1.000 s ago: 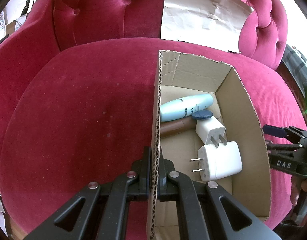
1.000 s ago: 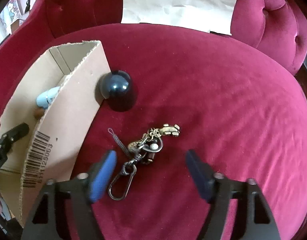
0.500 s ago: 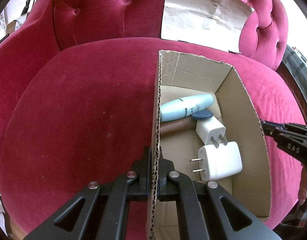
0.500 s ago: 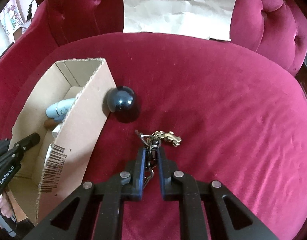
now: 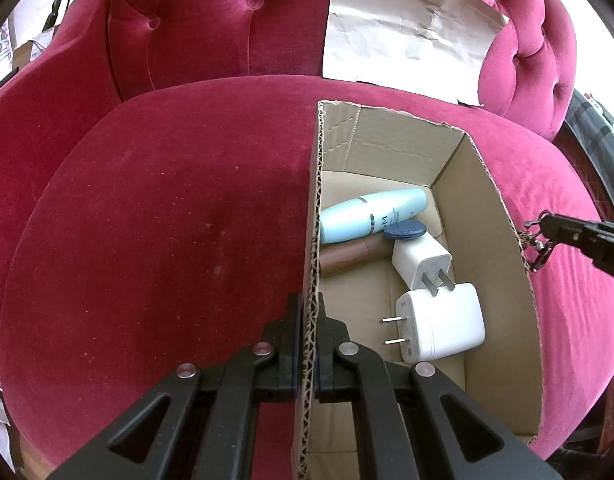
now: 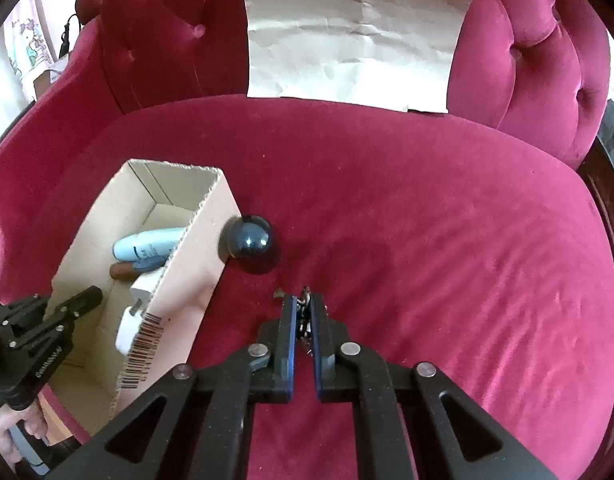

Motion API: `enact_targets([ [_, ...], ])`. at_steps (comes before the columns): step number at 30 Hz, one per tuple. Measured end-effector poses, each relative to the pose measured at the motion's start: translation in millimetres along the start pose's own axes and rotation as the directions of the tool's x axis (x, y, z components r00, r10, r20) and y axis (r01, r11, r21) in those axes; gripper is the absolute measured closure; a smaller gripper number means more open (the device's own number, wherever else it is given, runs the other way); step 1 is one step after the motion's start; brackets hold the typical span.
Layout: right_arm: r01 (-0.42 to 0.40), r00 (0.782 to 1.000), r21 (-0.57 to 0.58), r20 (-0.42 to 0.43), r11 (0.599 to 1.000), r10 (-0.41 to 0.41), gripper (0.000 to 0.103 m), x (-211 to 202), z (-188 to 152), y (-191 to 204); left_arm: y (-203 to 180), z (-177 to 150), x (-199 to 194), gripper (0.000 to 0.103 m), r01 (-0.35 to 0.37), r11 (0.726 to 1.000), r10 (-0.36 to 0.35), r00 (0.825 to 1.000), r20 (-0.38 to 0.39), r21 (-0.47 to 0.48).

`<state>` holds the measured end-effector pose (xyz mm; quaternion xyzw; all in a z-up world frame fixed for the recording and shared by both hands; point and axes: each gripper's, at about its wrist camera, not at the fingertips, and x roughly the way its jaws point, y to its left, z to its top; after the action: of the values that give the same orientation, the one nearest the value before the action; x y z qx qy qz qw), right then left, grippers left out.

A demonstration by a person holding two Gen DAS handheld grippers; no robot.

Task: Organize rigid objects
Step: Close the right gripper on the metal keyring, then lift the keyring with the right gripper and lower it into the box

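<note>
Left gripper (image 5: 306, 344): I have it clamped on the near end of the left wall of the cardboard box (image 5: 503, 248), one finger inside and one outside. It matches the earlier frames, steadying the box in the same spot.

Right gripper (image 6: 303, 312): my fingers are pinched tight on the keychain (image 6: 305, 320), which sits bunched between the blue pads. A second ago the jaws stood wide over the keychain as it lay spread on the cushion; now they are closed and the bundle is off the velvet.

Keychain, from the left view: it dangles from the right gripper's tip (image 5: 537, 240) just outside the box's right wall, the clip hanging lowest.

Box contents: two white chargers (image 5: 443, 326) nearest, then a brown tube (image 5: 351, 258), a small blue disc (image 5: 405, 230) and a pale blue bottle (image 5: 371, 216) toward the far end.

Dark dome-shaped object (image 6: 249, 246): it rests on the sofa cushion (image 6: 427, 240) against the box's far right corner, not yet packed.

Risk, snag: I judge the hanging clip could catch the ragged top edge of the right wall if I cross too low.

Risk, slip: my hold is on a loose cluster of rings, so a jerk could shake a strand free.

Risk, box: a snag would tug the light box against my left hold.
</note>
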<state>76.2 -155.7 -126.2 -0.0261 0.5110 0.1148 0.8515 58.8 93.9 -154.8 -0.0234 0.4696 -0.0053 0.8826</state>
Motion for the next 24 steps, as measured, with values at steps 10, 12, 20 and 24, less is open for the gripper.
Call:
enact_targets([
  [10, 0.006, 1.0, -0.006, 0.027, 1.0, -0.005, 0.098, -11.2, 8.2, 0.3, -0.1, 0.1, 0.1, 0.1, 0.0, 1.0, 0.0, 1.0, -0.001, -0.001],
  [12, 0.011, 0.999, -0.007, 0.039, 1.0, -0.011, 0.098, -17.2, 9.4, 2.9, 0.2, -0.1, -0.1, 0.1, 0.0, 1.0, 0.0, 1.0, -0.001, -0.001],
  [20, 0.01, 0.995, -0.011, 0.103, 1.0, -0.009, 0.098, -38.9, 25.9, 9.6, 0.0, 0.2, -0.3, 0.1, 0.0, 1.0, 0.0, 1.0, -0.001, -0.001],
  [24, -0.006, 0.991, -0.014, 0.133, 1.0, 0.008, 0.098, -49.1, 33.8, 16.0, 0.8, 0.8, -0.4, 0.1, 0.002, 1.0, -0.002, 1.0, -0.002, -0.001],
])
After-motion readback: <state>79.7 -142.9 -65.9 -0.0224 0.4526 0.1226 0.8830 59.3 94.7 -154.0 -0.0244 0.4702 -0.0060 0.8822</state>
